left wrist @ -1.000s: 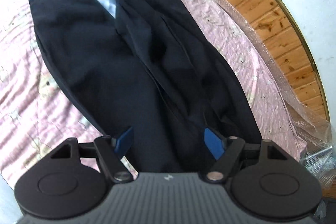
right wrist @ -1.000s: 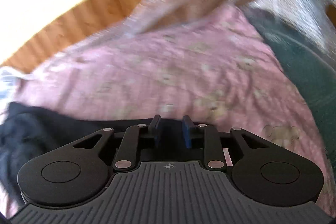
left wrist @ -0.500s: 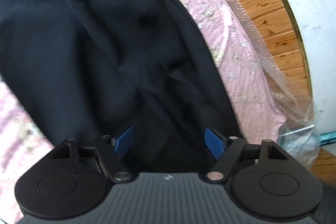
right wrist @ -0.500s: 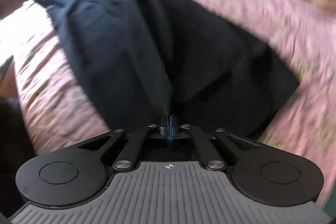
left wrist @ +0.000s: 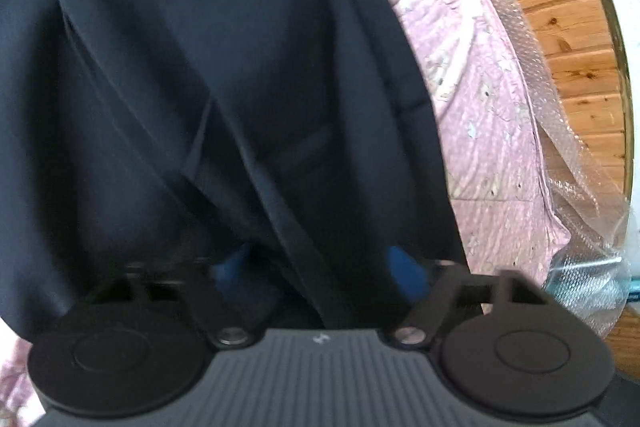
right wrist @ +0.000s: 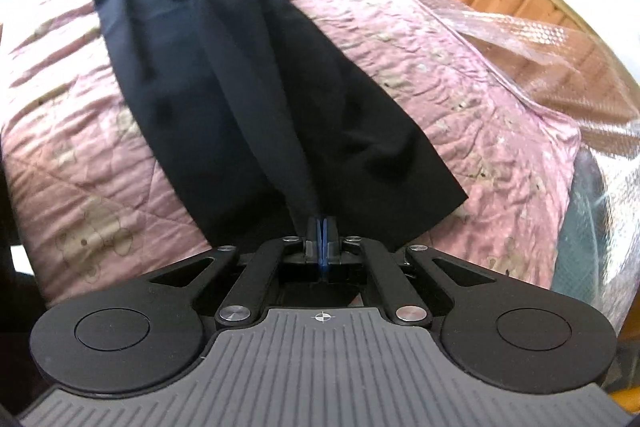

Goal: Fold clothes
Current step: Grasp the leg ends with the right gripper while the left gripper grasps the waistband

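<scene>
The pants [right wrist: 248, 99] are dark navy, almost black, and look a bit bluer at the upper left of the right view. The blanket [right wrist: 440, 67] under them is pink with small pale teddy bear shapes and stitched lines. The wall [left wrist: 560, 39] at the upper right is orange-brown wood with dark knots. The grippers are black, with grey ribbed bodies and blue pads [left wrist: 404, 267].

Bare quilt [right wrist: 460, 75] beside trousers [right wrist: 248, 95]

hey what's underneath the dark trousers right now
A pink quilted bedspread lies under the dark trousers, visible all around them. Whatever sits directly beneath the cloth is covered.
</scene>
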Available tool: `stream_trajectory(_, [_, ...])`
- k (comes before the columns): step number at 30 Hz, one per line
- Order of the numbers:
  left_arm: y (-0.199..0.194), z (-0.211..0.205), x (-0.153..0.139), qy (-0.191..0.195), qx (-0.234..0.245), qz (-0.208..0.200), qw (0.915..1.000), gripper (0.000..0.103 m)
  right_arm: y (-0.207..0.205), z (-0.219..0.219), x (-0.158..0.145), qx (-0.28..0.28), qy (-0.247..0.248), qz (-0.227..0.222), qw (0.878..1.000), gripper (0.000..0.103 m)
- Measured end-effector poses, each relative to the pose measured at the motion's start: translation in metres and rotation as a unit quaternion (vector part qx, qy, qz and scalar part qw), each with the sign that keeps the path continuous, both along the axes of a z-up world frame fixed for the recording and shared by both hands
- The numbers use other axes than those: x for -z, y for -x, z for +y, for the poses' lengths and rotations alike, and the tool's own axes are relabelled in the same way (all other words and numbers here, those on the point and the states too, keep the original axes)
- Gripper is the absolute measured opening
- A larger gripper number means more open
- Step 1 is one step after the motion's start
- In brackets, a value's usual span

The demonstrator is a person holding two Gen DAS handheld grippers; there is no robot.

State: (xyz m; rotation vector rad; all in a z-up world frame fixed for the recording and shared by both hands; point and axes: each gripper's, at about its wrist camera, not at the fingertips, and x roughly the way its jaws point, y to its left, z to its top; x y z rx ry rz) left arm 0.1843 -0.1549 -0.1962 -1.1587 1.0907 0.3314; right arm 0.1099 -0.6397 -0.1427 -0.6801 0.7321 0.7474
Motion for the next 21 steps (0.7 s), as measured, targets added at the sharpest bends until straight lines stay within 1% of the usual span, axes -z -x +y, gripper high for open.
stream_trajectory(1, [0.005,0.001,-0.001,0.004,-0.008,-0.010,0.9999,0.003,0.000,-0.001,0.000,0.006,-0.007,0.005,1.000,0.000])
stream_trajectory(3, [0.026,-0.002,-0.025,-0.011,-0.017,-0.064,0.9977,0.002,-0.001,-0.004,-0.001,0.019,-0.022,0.015,0.999,0.000])
stream_trajectory(4, [0.043,-0.005,-0.035,-0.020,-0.012,-0.081,0.9964,0.002,-0.002,-0.007,-0.001,0.028,-0.032,0.024,0.999,0.000])
stream_trajectory(5, [0.061,-0.008,-0.043,-0.027,-0.007,-0.094,0.9952,0.002,-0.005,-0.011,-0.001,0.045,-0.046,0.040,0.997,0.000])
stream_trajectory(6, [0.077,-0.009,-0.039,-0.030,-0.002,-0.081,0.9962,0.002,-0.007,-0.017,-0.001,0.070,-0.067,0.062,0.993,0.000])
stream_trajectory(7, [0.092,-0.010,-0.030,-0.033,0.003,-0.058,0.9978,0.002,-0.010,-0.025,-0.001,0.102,-0.095,0.087,0.986,0.002])
stream_trajectory(8, [0.100,-0.009,-0.023,-0.026,-0.006,-0.055,0.9981,0.002,-0.012,-0.033,0.001,0.134,-0.123,0.115,0.977,0.004])
stream_trajectory(9, [0.106,-0.007,-0.018,-0.016,-0.020,-0.059,0.9979,0.003,-0.014,-0.041,0.006,0.169,-0.156,0.147,0.962,0.012])
stream_trajectory(10, [0.111,-0.005,-0.012,-0.006,-0.035,-0.063,0.9974,0.005,-0.015,-0.051,0.011,0.206,-0.195,0.180,0.942,0.016])
stream_trajectory(11, [0.117,-0.004,-0.006,0.004,-0.049,-0.067,0.9966,0.015,-0.014,-0.060,0.017,0.241,-0.235,0.212,0.918,0.019])
stream_trajectory(12, [0.122,-0.002,-0.001,0.014,-0.063,-0.071,0.9954,0.021,-0.011,-0.068,0.023,0.272,-0.275,0.242,0.890,0.020])
stream_trajectory(13, [0.121,-0.004,-0.001,0.014,-0.063,-0.077,0.9950,0.036,-0.009,-0.076,0.029,0.300,-0.311,0.264,0.862,0.025])
stream_trajectory(14, [0.117,-0.007,-0.004,0.009,-0.056,-0.084,0.9948,0.051,-0.006,-0.082,0.034,0.323,-0.342,0.276,0.838,0.032])
stream_trajectory(16, [0.109,-0.012,-0.008,0.000,-0.043,-0.094,0.9946,0.060,0.001,-0.094,0.045,0.366,-0.402,0.297,0.785,0.036])
stream_trajectory(17, [0.106,-0.015,-0.008,-0.002,-0.035,-0.095,0.9949,0.060,0.002,-0.100,0.050,0.386,-0.425,0.303,0.761,0.036])
stream_trajectory(19, [0.100,-0.022,-0.004,0.001,-0.025,-0.094,0.9953,0.058,0.003,-0.107,0.062,0.418,-0.455,0.310,0.723,0.037])
stream_trajectory(21, [0.093,-0.026,-0.002,0.006,-0.013,-0.101,0.9948,0.044,0.001,-0.115,0.081,0.451,-0.487,0.338,0.667,0.037])
